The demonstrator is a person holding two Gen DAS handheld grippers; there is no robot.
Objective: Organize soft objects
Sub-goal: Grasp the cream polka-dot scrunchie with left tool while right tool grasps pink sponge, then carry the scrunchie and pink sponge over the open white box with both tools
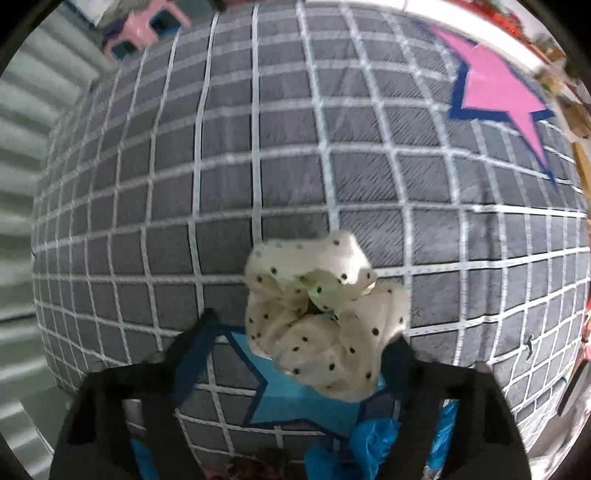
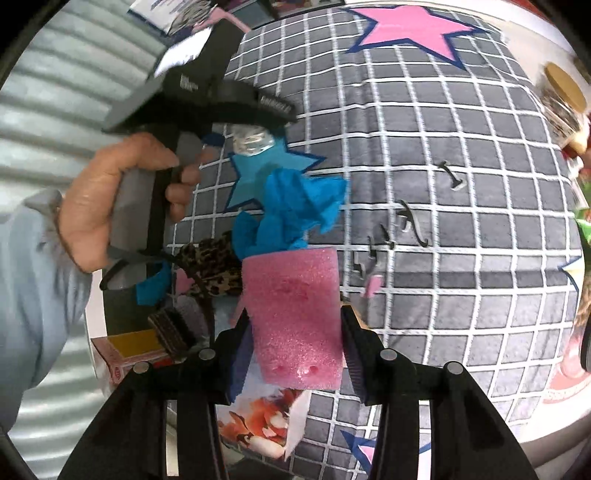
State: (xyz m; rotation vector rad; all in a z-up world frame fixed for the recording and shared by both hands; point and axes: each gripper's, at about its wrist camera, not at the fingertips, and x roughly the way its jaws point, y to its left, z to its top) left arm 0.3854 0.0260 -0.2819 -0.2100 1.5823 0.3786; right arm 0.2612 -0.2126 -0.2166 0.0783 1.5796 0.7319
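Note:
A white scrunchie with black dots lies on the grey checked cloth, partly over a blue star. My left gripper points down around it, open, with a gap at the left finger. A crumpled blue cloth lies just below. In the right wrist view, my right gripper is shut on a pink foam sponge, held above the cloth. Beyond it lie the blue cloth and a leopard-print scrunchie. A hand holds the left gripper's body there.
A large pink star marks the far side of the checked cloth. Small black clips lie to the right. A red and yellow box and a printed picture card sit at the near left edge. A ribbed wall stands at the left.

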